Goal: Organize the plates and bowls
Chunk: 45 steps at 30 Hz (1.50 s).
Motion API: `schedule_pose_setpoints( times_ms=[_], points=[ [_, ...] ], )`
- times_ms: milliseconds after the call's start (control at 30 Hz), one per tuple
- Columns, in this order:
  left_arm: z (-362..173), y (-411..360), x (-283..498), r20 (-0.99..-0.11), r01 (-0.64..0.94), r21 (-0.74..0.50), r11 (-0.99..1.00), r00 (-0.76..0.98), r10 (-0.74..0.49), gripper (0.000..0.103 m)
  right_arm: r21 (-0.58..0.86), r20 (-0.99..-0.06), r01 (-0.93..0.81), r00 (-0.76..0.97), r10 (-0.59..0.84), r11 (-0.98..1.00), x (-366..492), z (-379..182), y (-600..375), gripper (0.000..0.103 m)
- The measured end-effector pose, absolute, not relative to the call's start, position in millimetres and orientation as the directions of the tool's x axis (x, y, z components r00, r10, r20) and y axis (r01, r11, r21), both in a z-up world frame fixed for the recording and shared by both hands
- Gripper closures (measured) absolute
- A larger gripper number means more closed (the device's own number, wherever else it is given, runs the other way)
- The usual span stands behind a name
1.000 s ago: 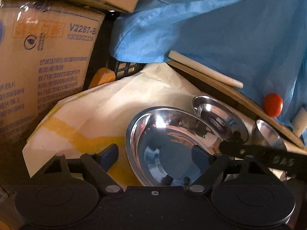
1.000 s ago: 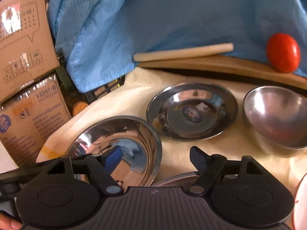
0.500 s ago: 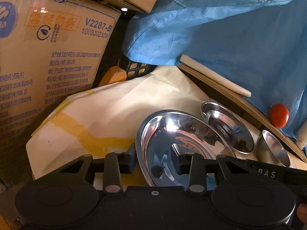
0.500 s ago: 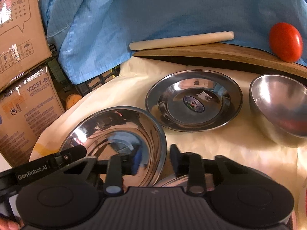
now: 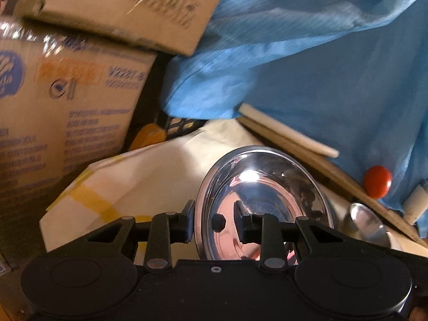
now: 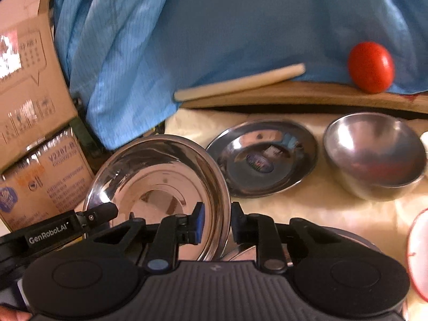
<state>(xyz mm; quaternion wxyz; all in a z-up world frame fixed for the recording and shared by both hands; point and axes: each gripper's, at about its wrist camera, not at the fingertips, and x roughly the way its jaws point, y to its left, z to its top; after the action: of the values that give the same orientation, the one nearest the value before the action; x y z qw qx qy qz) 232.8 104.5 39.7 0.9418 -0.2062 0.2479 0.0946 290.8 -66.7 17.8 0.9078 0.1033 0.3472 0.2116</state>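
A large shiny steel plate [image 5: 267, 187] hangs tilted above the cream cloth [image 5: 147, 176], held by its two opposite rims. My left gripper [image 5: 214, 215] has the left rim between its pads, and its jaws are closing on it. My right gripper [image 6: 217, 218] pinches the right rim of the same plate [image 6: 160, 182], its jaws closing too. One of the left gripper's fingers [image 6: 103, 212] shows at the far rim in the right wrist view. Behind it a smaller steel plate [image 6: 262, 157] and a steel bowl [image 6: 374, 155] rest on the cloth.
A wooden board [image 6: 294, 97] carries a rolling pin [image 6: 238, 83] and a red tomato [image 6: 370, 67] against a blue cloth [image 6: 240, 21]. Cardboard boxes [image 5: 67, 120] stand at the left. A white red-rimmed plate [image 6: 418, 251] sits at the right edge, another steel plate [image 6: 240, 251] below my right gripper.
Both grippers went from wide open to shut on the large steel plate's opposite rims. The plate has since come up off the cloth and tilted toward the cameras.
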Motion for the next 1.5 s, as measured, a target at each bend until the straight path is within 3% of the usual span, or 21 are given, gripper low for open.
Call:
schedule_pose_setpoints(
  times_ms=[467, 933, 1300, 1500],
  points=[
    [61.9, 58.5, 231.8, -0.428, -0.204, -0.343, 0.917, 0.903, 0.041, 0.066, 0.359, -0.518, -0.229, 0.758, 0.397, 0.905, 271.8, 39.6, -108.3, 0.080],
    [75.7, 57.5, 229.7, -0.386, -0.213, -0.334, 0.918, 0.920, 0.073, 0.065, 0.352, -0.472, -0.286, 0.768, 0.433, 0.891, 270.1, 53.5, -106.6, 0.079],
    [47.4, 13.7, 222.4, -0.487, -0.032, -0.284, 0.958, 0.866, -0.115, 0.065, 0.303, -0.527, -0.153, 0.796, 0.299, 0.941, 217.4, 45.6, -152.8, 0.079],
    [31.2, -9.2, 209.8, -0.525, 0.064, -0.188, 0.980, 0.837, -0.155, 0.065, 0.273, -0.560, -0.086, 0.795, 0.231, 0.958, 187.0, 32.4, -167.0, 0.079]
  ],
)
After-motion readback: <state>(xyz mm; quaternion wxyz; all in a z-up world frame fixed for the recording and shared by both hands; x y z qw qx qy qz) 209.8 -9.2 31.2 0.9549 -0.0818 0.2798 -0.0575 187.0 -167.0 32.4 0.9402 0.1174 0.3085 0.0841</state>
